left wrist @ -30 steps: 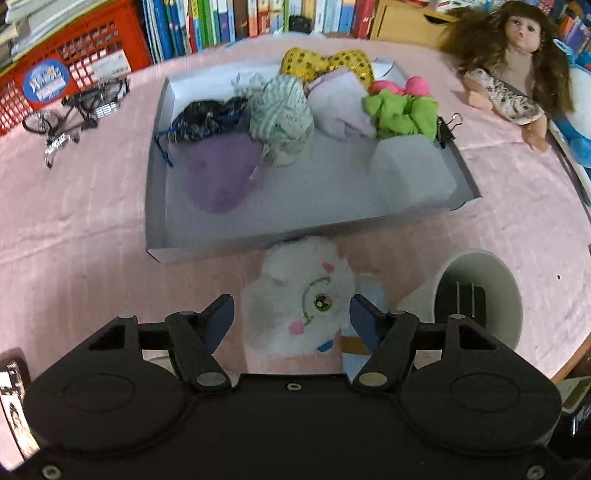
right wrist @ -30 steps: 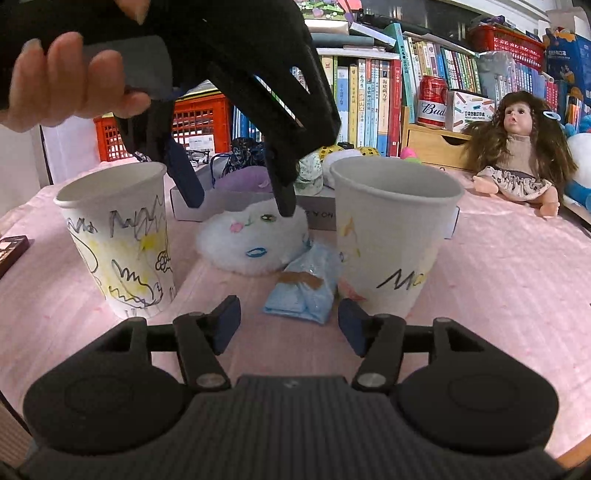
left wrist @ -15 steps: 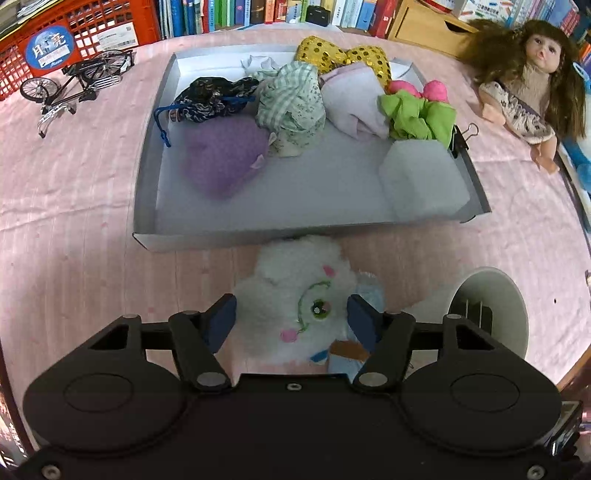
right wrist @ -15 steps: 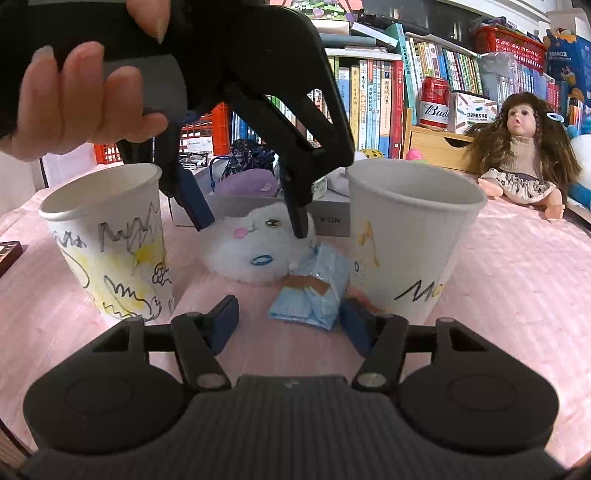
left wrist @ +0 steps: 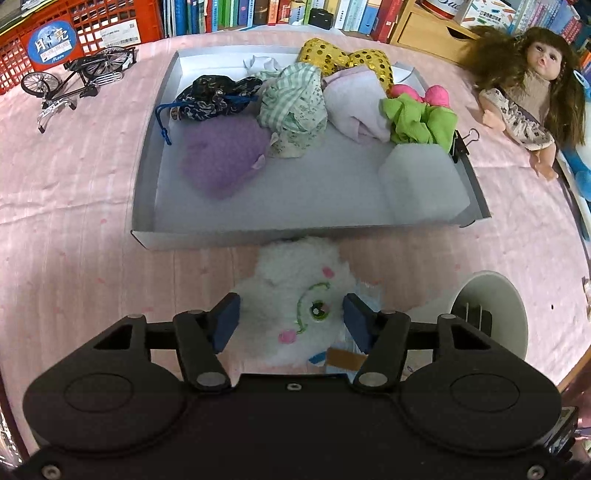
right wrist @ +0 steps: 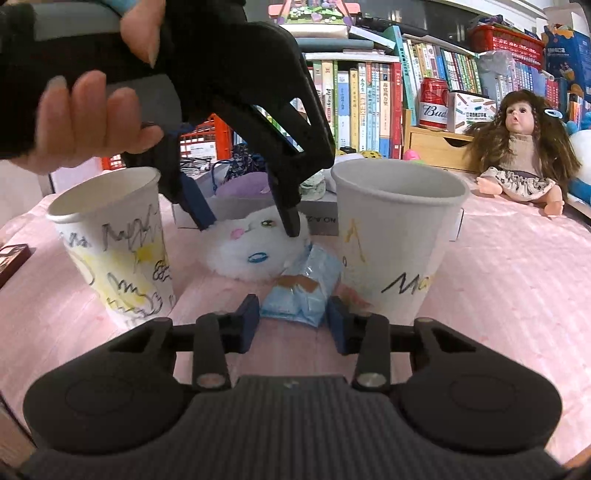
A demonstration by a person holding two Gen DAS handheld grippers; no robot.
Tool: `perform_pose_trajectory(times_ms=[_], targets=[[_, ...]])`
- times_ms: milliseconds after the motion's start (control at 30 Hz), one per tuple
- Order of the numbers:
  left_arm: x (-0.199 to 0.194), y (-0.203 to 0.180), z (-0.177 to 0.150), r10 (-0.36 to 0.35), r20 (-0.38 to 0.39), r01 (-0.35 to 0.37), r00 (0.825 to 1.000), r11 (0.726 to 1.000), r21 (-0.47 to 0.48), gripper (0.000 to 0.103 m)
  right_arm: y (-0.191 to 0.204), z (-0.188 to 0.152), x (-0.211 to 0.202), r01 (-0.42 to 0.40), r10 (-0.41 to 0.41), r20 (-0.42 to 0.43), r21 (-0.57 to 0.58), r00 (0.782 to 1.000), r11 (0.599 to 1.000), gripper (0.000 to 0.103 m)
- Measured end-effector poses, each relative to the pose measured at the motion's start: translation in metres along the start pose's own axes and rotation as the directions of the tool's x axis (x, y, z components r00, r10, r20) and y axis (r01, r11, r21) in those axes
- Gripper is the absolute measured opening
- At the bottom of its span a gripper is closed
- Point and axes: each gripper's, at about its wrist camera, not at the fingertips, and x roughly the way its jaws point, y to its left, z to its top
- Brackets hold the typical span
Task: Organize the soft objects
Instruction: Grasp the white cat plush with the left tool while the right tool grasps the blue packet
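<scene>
A white fluffy plush toy (left wrist: 295, 295) with a stitched face lies on the pink cloth just in front of the grey tray (left wrist: 207, 236). My left gripper (left wrist: 290, 321) points down over it. Its jaws are closing and its fingertips (right wrist: 291, 225) sink into the fur on both sides. A light blue soft packet (right wrist: 299, 295) with a brown strip lies against the plush (right wrist: 251, 247). My right gripper (right wrist: 292, 325) is low and level; its jaws are closing and the pads meet the packet's two sides. The tray holds several soft items, among them a purple pouch (left wrist: 221, 158) and a green scrunchie (left wrist: 421, 118).
Two paper cups (right wrist: 110, 240) (right wrist: 395, 236) stand either side of the plush and packet, close to my right gripper. A doll (left wrist: 524, 99) lies at the right, a toy bicycle (left wrist: 74, 81) at the far left. A red crate (left wrist: 74, 29) and books line the back.
My left gripper has come down onto the plush and narrowed its jaws. My right gripper has moved forward to the blue packet and closed in on it.
</scene>
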Motion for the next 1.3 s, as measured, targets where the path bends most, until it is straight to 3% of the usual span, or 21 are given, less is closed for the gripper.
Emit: perform_pose_trajectory(times_ms=[433,700,867,967,1067,1133,1200,1300], targets=[[-0.012,-0.005,-0.020,0.007,0.020,-0.007,1.000,0.999,0.033,0.049,-0.010,-0.008,-0.029,-0.068,0.068,0.002,-0.019,0.998,0.997,0.045],[-0.005,0.006,-0.035,-0.043,-0.086,0.039,0.995,0.998,-0.051,0.036,-0.016,-0.013,-0.049,-0.112,0.113,0.009,-0.034,0.994,0.993,0.045],[-0.005,0.004,-0.038,-0.056,-0.096,0.052,0.994,0.998,-0.042,0.035,-0.017,-0.014,-0.056,-0.108,0.108,0.007,-0.047,0.994,0.993,0.046],[-0.007,-0.001,-0.029,-0.044,-0.037,0.044,0.998,0.999,0.017,0.044,-0.016,-0.016,-0.056,-0.066,0.067,0.013,-0.056,0.998,0.996,0.047],[-0.007,0.002,-0.020,-0.029,0.009,0.029,1.000,1.000,0.000,0.053,-0.023,-0.015,-0.053,-0.052,0.053,0.018,-0.042,0.998,0.998,0.047],[-0.005,0.005,-0.018,-0.054,0.011,0.054,0.998,0.998,-0.012,0.063,-0.027,-0.013,-0.050,-0.055,0.055,0.014,-0.037,0.998,0.998,0.050],[-0.003,0.004,-0.017,-0.050,0.012,0.050,0.999,0.999,0.000,0.071,-0.031,-0.013,-0.049,-0.061,0.062,0.011,-0.063,0.998,0.996,0.065],[0.000,0.005,-0.009,-0.036,0.029,0.036,0.999,0.999,-0.018,0.081,-0.039,-0.011,-0.045,-0.044,0.045,0.017,-0.058,0.999,0.997,0.067]])
